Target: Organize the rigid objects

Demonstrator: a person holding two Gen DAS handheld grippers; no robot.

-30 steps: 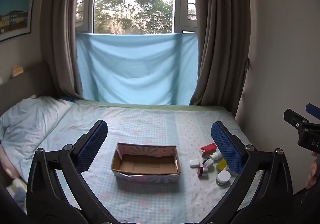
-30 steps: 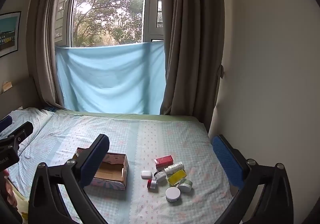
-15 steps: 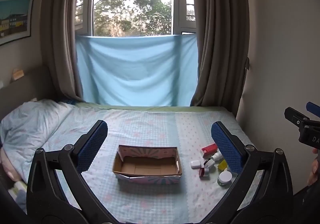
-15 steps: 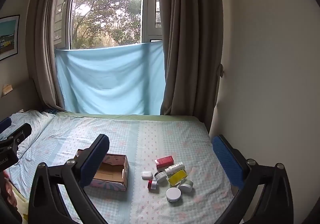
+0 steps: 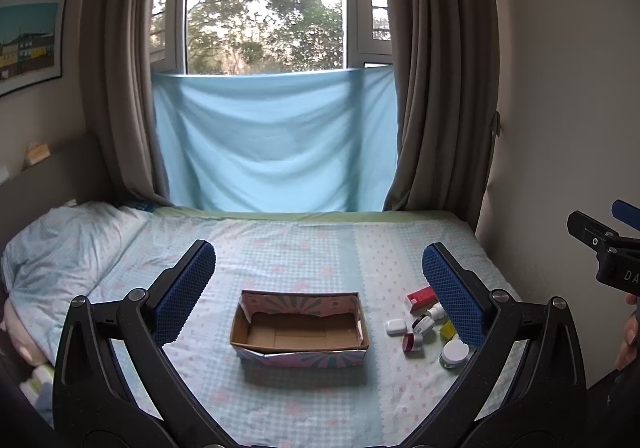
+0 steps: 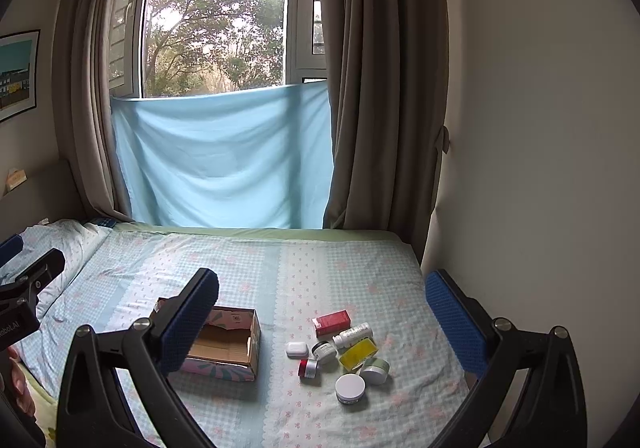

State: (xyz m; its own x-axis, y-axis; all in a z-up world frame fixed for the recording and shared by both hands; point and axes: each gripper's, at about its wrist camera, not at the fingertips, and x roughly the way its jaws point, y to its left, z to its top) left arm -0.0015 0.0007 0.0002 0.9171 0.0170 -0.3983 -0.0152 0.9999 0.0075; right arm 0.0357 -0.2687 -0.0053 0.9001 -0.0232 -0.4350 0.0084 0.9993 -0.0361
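Observation:
An open, empty cardboard box (image 5: 299,332) sits on the bed; it also shows in the right wrist view (image 6: 224,344). Right of it lies a cluster of small items: a red box (image 6: 331,322), a white dropper bottle (image 6: 353,334), a yellow item (image 6: 358,353), a white earbud case (image 6: 297,349), a red-lidded jar (image 6: 308,368), a white-lidded jar (image 6: 350,388) and other small jars. My left gripper (image 5: 316,288) is open and empty, held above the box. My right gripper (image 6: 320,312) is open and empty, held above the cluster.
The bed (image 6: 320,264) has a light blue checked sheet. A pillow (image 5: 68,240) lies at the left. Curtains (image 6: 384,88), a blue cloth (image 6: 224,156) and a window stand behind the bed. A wall (image 6: 540,168) borders the bed's right side.
Both views have shifted slightly, so the box and items sit a little lower in frame. Both grippers stay open. No object on the bed has moved.

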